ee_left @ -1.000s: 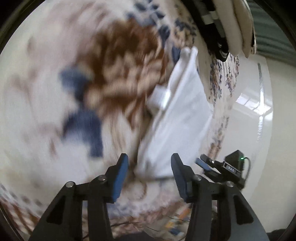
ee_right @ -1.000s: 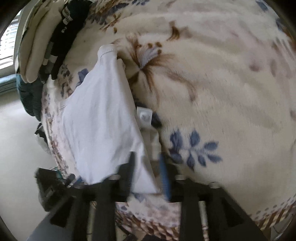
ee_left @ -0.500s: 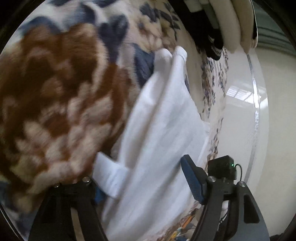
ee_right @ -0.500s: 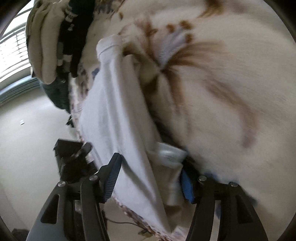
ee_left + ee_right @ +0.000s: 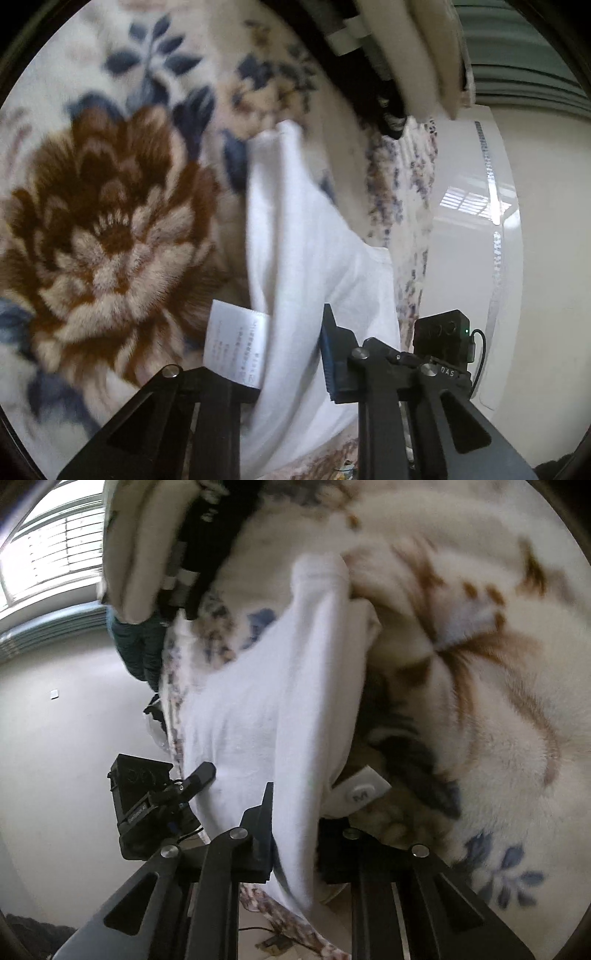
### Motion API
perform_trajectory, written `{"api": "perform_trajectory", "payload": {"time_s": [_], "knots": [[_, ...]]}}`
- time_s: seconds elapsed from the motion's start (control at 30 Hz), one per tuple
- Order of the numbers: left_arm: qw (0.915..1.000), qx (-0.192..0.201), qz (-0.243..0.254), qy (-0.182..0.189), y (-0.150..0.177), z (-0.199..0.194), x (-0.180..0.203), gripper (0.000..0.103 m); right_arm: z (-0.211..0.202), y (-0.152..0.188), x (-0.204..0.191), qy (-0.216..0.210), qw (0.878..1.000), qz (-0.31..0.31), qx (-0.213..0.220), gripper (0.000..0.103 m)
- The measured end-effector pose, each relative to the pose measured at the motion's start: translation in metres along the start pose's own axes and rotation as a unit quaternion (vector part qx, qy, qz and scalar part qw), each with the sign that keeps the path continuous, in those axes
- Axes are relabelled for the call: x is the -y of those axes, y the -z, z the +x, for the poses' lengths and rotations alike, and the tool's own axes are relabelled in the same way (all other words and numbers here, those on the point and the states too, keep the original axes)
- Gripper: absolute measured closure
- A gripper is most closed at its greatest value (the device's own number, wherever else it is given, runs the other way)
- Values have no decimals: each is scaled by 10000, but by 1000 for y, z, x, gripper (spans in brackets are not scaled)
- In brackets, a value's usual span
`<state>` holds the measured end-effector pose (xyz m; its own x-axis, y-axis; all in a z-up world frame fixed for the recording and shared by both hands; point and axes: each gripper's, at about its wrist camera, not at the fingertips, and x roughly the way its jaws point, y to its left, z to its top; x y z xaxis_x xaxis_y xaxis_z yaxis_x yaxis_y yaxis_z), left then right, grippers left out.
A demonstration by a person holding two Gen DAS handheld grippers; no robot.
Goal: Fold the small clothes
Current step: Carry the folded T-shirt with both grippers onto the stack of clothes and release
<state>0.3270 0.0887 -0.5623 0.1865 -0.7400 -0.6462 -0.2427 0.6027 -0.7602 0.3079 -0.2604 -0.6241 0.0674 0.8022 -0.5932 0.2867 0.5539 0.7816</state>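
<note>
While both grippers clamp its near hem, the white garment (image 5: 295, 236) stretches toward twelve o'clock over the floral blanket (image 5: 110, 229), left gripper (image 5: 291, 350) and right gripper (image 5: 295, 823) equally close, side by side.

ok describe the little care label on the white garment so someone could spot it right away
Start at the fluffy cream blanket with the big brown flower. A plain white cotton garment lies along the flower's right side. At the garment's near end, beside the left gripper, a small white rectangular care label sticks out; unlike the round-cornered tag marked M, it carries rows of tiny print.
</note>
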Motion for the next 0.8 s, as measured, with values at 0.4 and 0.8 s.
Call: {"api": "perform_trajectory", "payload": {"time_s": [0.4, 0.8], "knots": [[9949, 738, 600, 342, -76, -112, 140, 86, -95, -55, -183, -30, 9941, -1012, 395, 86], [9831, 1135, 1432, -95, -318, -108, 218, 84, -79, -290, -351, 384, 9779, -1709, 1145, 86]]}}
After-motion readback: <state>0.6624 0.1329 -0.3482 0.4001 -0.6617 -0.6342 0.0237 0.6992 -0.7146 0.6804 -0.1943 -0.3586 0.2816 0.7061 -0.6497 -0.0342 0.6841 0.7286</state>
